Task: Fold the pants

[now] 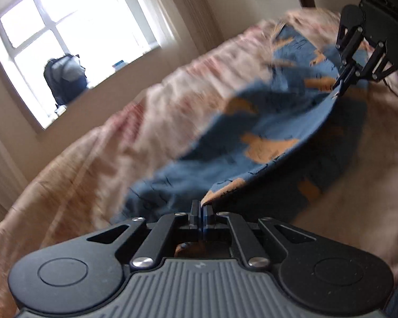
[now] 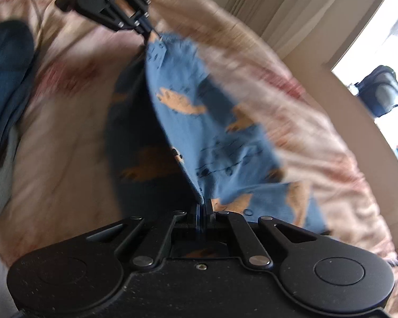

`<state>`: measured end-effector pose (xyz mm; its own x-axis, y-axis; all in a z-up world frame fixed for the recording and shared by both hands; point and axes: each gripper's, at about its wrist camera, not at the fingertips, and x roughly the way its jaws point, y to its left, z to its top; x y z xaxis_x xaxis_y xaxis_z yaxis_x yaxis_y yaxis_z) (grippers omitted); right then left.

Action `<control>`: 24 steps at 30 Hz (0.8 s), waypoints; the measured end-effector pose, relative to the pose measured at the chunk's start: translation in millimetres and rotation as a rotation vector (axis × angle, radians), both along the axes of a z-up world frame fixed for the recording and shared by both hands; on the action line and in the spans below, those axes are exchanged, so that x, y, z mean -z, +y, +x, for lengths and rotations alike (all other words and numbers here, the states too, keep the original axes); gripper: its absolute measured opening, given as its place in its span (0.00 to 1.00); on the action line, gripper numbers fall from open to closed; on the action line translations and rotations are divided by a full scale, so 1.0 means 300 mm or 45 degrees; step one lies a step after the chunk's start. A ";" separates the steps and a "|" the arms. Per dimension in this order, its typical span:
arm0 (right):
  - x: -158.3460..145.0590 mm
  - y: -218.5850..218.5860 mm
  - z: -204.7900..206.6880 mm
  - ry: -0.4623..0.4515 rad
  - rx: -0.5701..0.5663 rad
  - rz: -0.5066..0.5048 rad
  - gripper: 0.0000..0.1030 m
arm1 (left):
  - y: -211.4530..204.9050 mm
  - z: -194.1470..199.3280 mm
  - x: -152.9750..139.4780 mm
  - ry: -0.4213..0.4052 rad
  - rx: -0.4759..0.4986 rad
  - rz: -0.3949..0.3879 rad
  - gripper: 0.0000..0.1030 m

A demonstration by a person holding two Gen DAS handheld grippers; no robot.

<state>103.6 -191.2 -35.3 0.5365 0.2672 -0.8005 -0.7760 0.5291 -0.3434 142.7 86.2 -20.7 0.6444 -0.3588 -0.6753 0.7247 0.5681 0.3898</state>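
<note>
The pants [image 1: 254,122] are blue with orange animal prints and lie over a pink-beige bed cover [image 1: 92,164]. My left gripper [image 1: 201,206] is shut on one end of a raised fabric edge. My right gripper [image 1: 341,86] is shut on the other end, far right in the left wrist view. The edge hangs taut between them, lifted above the rest of the pants. In the right wrist view the right gripper [image 2: 202,208] pinches the pants [image 2: 199,122] and the left gripper [image 2: 148,33] holds the far end. Both views are blurred by motion.
A dark blue garment [image 2: 5,79] lies on the bed [image 2: 66,122] at the left in the right wrist view. A backpack [image 1: 65,79] stands on the windowsill [image 1: 98,87] beyond the bed. Curtains [image 2: 305,13] hang by the window.
</note>
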 end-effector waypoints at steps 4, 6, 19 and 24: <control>0.051 0.018 -0.022 0.004 -0.001 -0.046 0.01 | -0.001 -0.024 0.061 -0.034 0.022 0.053 0.01; 0.041 0.012 -0.025 0.002 0.015 -0.025 0.01 | -0.008 -0.026 0.066 -0.047 0.038 0.057 0.01; 0.049 0.009 -0.031 0.056 0.028 -0.034 0.20 | -0.003 -0.044 0.059 0.098 -0.017 0.086 0.50; -0.126 -0.134 -0.035 -0.104 0.277 0.189 0.88 | -0.091 -0.063 -0.046 0.132 -0.102 -0.208 1.00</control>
